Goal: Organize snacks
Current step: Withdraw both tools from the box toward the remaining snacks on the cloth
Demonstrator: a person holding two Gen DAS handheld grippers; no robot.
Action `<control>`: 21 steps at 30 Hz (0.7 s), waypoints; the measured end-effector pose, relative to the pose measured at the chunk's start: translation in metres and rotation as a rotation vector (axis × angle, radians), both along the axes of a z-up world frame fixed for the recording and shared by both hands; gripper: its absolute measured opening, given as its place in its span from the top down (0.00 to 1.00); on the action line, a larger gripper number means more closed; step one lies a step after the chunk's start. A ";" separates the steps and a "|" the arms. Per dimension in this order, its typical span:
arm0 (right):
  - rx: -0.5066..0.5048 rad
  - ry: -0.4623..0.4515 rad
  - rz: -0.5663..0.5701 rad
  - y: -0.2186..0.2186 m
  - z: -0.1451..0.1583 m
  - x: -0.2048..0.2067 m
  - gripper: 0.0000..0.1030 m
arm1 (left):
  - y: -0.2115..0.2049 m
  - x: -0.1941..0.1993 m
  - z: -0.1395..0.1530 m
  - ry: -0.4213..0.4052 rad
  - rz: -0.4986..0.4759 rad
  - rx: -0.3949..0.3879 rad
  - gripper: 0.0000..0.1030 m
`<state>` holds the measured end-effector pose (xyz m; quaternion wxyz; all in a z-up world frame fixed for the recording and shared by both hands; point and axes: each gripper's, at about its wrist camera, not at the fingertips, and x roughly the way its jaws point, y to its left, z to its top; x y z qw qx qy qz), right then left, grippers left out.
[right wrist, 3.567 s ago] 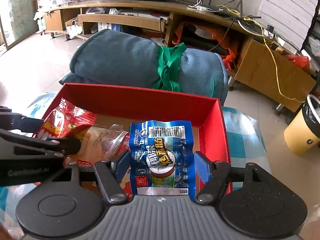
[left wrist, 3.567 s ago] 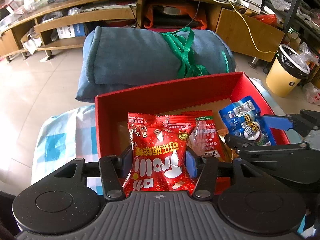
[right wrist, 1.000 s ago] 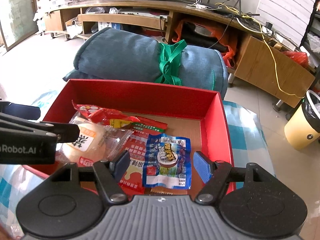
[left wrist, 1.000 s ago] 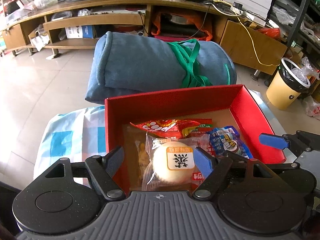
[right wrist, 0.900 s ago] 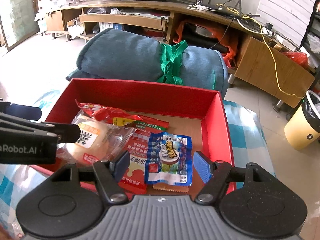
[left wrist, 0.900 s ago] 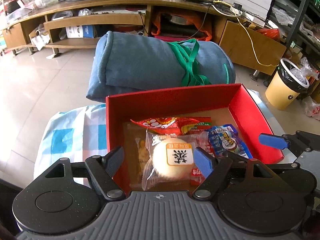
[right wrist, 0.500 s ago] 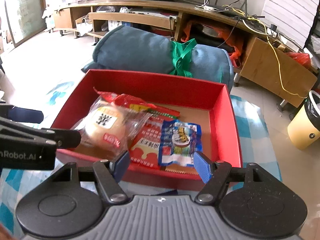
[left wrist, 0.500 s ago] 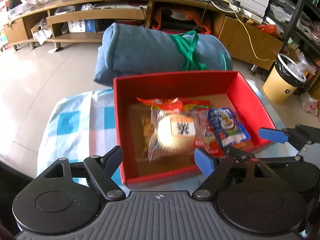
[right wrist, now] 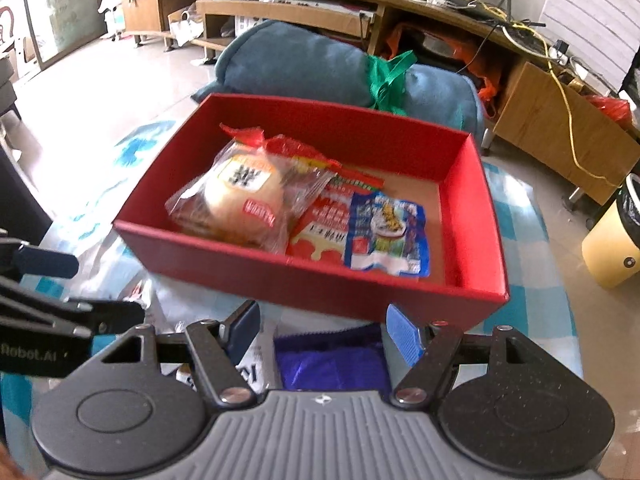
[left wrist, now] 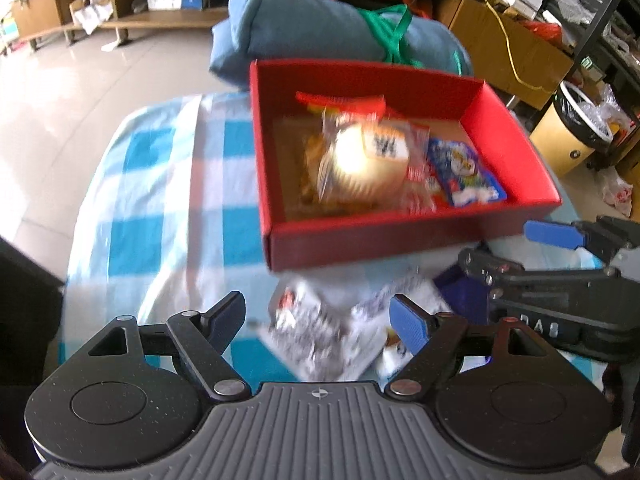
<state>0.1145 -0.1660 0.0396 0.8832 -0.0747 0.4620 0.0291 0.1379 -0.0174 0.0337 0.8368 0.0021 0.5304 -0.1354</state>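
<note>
Left wrist view: the left gripper (left wrist: pixel 318 318) hangs with jaws apart and empty above blurred white snack packets (left wrist: pixel 320 328) on the blue-checked table (left wrist: pixel 160 216), near the red cardboard box (left wrist: pixel 400 236).

Right wrist view: the right gripper (right wrist: pixel 322 330), jaws likewise spread, hovers over a purple foil packet (right wrist: pixel 332 360); a wrapped round bun (right wrist: pixel 240 196) lies inside the box.
</note>
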 end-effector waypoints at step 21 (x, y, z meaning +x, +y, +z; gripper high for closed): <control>-0.032 0.094 0.224 0.057 -0.021 -0.026 0.37 | 0.020 -0.069 -0.028 0.139 0.083 0.020 0.18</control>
